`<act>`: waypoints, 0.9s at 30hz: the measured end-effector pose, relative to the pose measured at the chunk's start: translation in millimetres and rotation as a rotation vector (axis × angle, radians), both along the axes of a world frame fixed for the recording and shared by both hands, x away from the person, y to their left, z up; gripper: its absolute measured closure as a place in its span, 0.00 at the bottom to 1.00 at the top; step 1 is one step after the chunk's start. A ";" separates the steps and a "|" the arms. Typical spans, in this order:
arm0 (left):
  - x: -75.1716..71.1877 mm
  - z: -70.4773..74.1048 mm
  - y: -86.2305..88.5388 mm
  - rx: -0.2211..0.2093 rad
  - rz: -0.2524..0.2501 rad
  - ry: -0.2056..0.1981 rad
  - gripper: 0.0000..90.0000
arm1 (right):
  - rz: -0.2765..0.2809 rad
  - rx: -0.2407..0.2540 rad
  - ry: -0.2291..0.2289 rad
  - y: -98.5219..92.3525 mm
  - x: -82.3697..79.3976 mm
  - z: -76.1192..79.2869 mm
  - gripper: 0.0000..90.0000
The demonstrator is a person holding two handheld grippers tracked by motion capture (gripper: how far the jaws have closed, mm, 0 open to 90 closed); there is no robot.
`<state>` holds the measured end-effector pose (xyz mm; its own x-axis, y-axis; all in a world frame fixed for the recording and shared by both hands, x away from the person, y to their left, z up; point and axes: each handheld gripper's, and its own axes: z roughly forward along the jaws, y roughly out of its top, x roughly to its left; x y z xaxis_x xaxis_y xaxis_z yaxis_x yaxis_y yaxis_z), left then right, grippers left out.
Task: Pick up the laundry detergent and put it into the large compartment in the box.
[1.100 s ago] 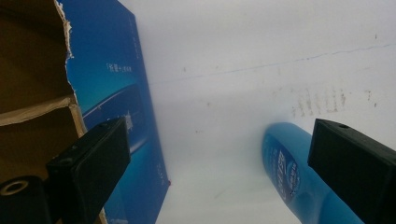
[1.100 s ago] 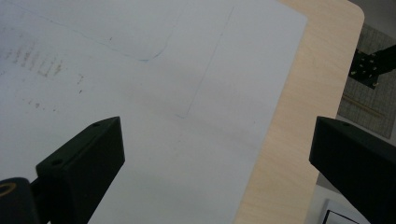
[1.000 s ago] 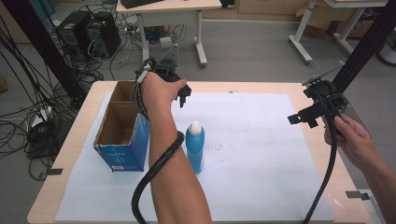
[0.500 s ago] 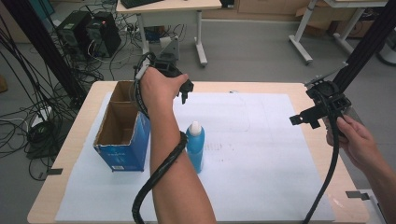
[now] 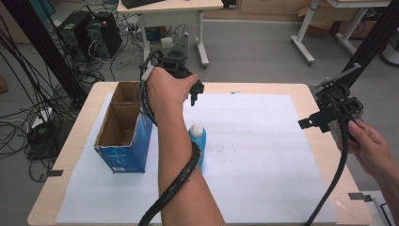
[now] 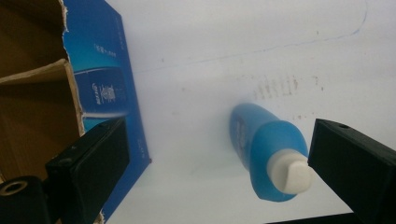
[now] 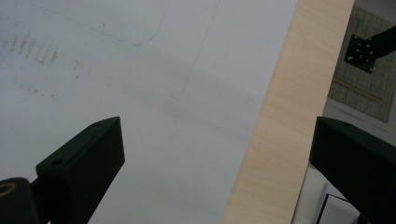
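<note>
The fingers of the left gripper (image 6: 205, 154) stand spread wide and hold nothing; they hang above the bottle (image 6: 266, 154), with one finger (image 6: 88, 163) over the edge of the box (image 6: 100, 79) and the other just beside the cap (image 6: 292, 173). The fingers of the right gripper (image 7: 210, 158) are spread too and bare, held over the right edge of the desk (image 7: 289, 107), well apart from the bottle.

The bottle (image 5: 197, 143) stands upright on the white sheet (image 5: 263, 155), just beside the box (image 5: 123, 141) on its right, partly hidden by the person's left forearm (image 5: 176, 155) in the high view.

The likely risk is tipping. The bottle is tall with a narrow foot, so a finger that comes down off-centre and strikes the cap or shoulder would probably knock it over and let it roll on the sheet. The box leaves little room on that side: a finger lowered there could catch the torn cardboard rim and shove the box, or push the bottle away before the fingers close. The smooth curved body may also slip if gripped high near the cap.

The bottle is glossy blue plastic with rounded shoulders and pale printing on its side. The cap is white and looks shut.
</note>
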<state>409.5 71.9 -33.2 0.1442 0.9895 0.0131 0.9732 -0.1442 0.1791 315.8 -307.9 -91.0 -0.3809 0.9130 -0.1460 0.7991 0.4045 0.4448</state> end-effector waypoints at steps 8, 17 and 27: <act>-8.7 0.8 -8.8 -0.006 -0.015 0.004 0.07 | -0.014 -0.015 0.021 1.7 -1.7 4.3 0.04; -24.2 6.7 -16.6 -0.019 -0.036 -0.007 0.06 | -0.039 -0.030 0.060 4.3 2.0 8.8 0.04; -31.0 1.1 -23.3 -0.031 -0.051 0.008 0.06 | -0.038 -0.041 0.065 8.1 -1.5 11.2 0.04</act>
